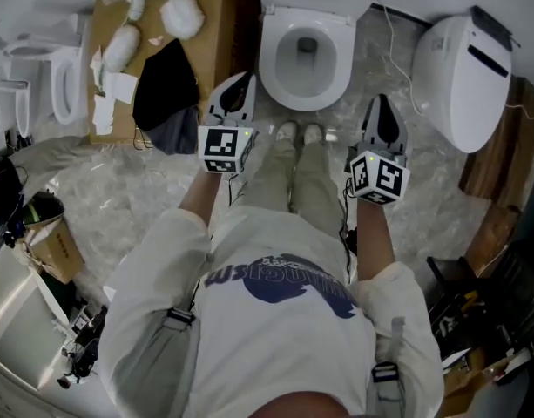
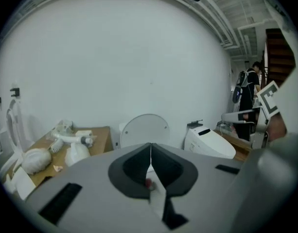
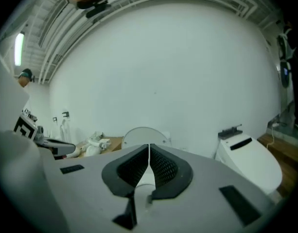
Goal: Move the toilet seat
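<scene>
**A:** The left claw [image 1: 242,82] is pinched fully together with nothing in it. The right claw [image 1: 381,103] is the same, jaws meeting and empty. Both hang above the floor [image 1: 162,190], one on each side of the person's shoes [image 1: 300,132].

**B:** And the toilet seat?

**A:** Straight ahead, between the two claws. The toilet [image 1: 321,70] stands at the floor's far edge, against the wall. The white ring [image 1: 272,66] lying flat round the bowl looks to me like the toilet seat. The lid [image 2: 145,129] stands upright behind it.

**B:** So what does the reach need?

**A:** I'd say the jaws have to part first, since closed like this they can grip nothing. Then I'd bring the left claw to the ring's front-left curve and the right claw to its front-right. Each should take the ring by its lip, with one jaw under and one over. I'd lift evenly, swinging up round the hinge at the back instead of pulling straight towards the body. Going unevenly would probably twist it.

**B:** Anything to confuse it with?

**A:** Possibly. A spare seat [image 1: 64,81] stands by the floor's left edge, beside a wooden board [image 1: 210,24] strewn with white parts. A bulky seat unit [image 1: 463,72] lies at the right. I take the ring on the bowl as the target because it is the one faced.

**B:** How does it look?

**A:** It is a plain white, glossy, narrow oval band. I'd judge it hard, smooth plastic, so likely slippery between the pads.
</scene>
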Demonstrator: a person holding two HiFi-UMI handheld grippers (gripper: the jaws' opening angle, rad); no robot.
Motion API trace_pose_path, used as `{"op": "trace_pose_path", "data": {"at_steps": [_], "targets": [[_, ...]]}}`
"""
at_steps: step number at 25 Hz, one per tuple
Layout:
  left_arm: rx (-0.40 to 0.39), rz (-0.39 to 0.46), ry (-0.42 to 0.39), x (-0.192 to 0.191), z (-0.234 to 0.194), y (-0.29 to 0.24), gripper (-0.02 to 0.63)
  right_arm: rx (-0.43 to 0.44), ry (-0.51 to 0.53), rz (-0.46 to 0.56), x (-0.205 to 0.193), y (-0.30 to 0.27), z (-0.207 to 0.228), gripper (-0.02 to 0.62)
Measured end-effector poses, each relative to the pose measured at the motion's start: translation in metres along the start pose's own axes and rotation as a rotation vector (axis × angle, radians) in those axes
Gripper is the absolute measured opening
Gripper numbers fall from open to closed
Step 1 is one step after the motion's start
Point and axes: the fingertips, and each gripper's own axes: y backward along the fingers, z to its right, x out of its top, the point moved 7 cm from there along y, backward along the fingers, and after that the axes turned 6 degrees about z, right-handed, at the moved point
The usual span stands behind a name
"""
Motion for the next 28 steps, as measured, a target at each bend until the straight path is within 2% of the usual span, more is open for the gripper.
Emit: {"op": "trace_pose_path", "data": {"at_steps": [5,9,11,13,16,20,24,26,28], "targets": [[-0.026,-0.152,0.133,-0.076,-0.028,-0.036,0.005,0.021,-0.296,-0.103,-0.082,-0.033,0.042,0.035],[-0.014,-0.267,0.175,-0.137,-0.041,-0.066,0.020,0.019,-0.331,-0.228,-0.149,-0.057,0.070,0.065],[-0.004,-0.305,0.220,-0.166,-0.049,-0.079,0.033,0.006,-0.397,-0.259,-0.179,-0.067,0.081,0.100],[-0.018,-0.347,0.281,-0.196,-0.051,-0.088,0.063,-0.004,-0.477,-0.282,-0.208,-0.072,0.091,0.156],[-0.092,-0.412,0.328,-0.237,-0.049,-0.099,0.170,-0.006,-0.543,-0.320,-0.249,-0.078,0.099,0.193],[-0.124,-0.424,0.436,-0.282,-0.053,-0.114,0.227,0.012,-0.586,-0.373,-0.298,-0.090,0.106,0.223],[-0.133,-0.417,0.564,-0.328,-0.063,-0.128,0.278,0.046,-0.627,-0.399,-0.341,-0.106,0.110,0.289],[-0.144,-0.438,0.598,-0.353,-0.068,-0.135,0.313,0.063,-0.633,-0.405,-0.361,-0.114,0.114,0.313],[-0.145,-0.445,0.615,-0.375,-0.074,-0.143,0.321,0.074,-0.632,-0.407,-0.381,-0.123,0.119,0.333]]}}
